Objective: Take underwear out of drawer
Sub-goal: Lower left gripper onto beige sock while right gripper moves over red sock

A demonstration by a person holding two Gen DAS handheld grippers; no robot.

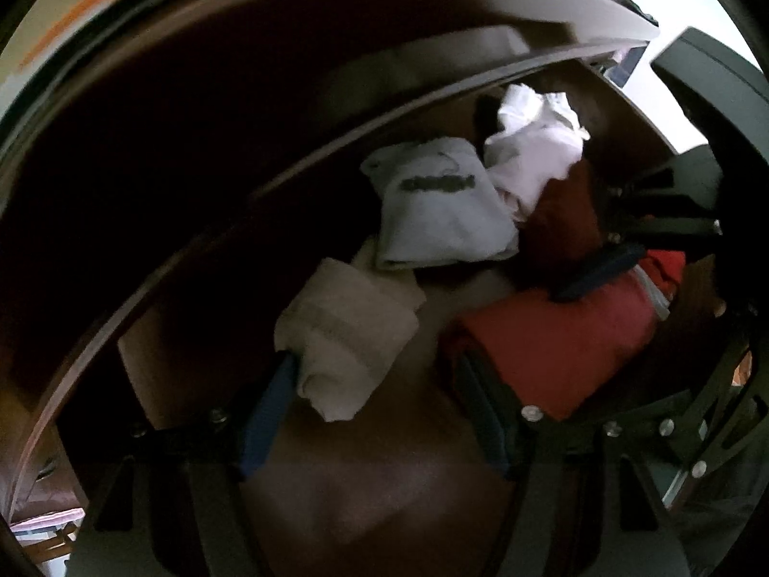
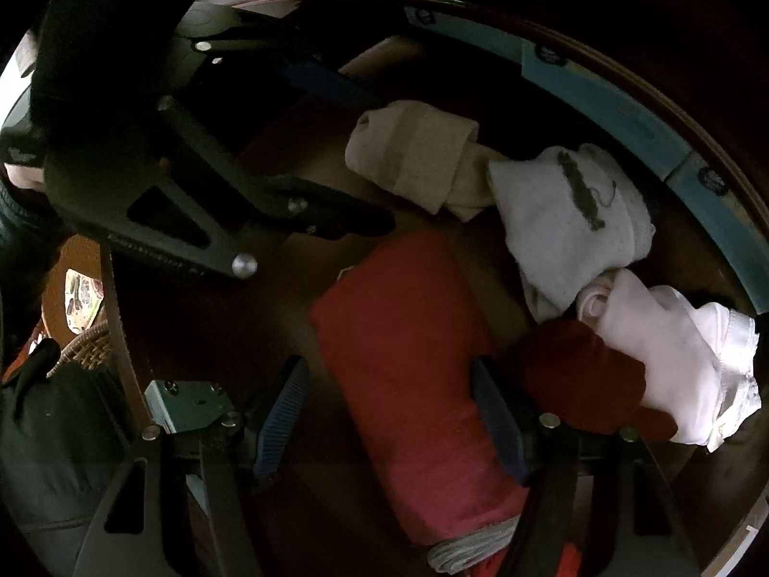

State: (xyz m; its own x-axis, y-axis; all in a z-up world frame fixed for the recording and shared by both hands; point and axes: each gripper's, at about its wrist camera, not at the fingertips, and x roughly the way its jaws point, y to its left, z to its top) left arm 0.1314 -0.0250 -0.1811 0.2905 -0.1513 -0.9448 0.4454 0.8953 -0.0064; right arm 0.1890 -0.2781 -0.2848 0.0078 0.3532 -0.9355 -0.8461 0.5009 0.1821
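Red underwear [image 2: 413, 336]: folded, lying in the drawer [image 2: 625, 110].
Right gripper [image 2: 389, 413]: jaws wide, straddling it, not yet pinching.
Left gripper [image 1: 375, 408]: jaws open beside the beige cloth [image 1: 346, 332], holding nothing.
Advice: lower, squeeze mid-fold, lift straight.

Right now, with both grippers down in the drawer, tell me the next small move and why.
Probably close the right gripper on the red folded garment: its open fingers already straddle it. The left gripper is open too, near the beige folded cloth, gripping nothing.
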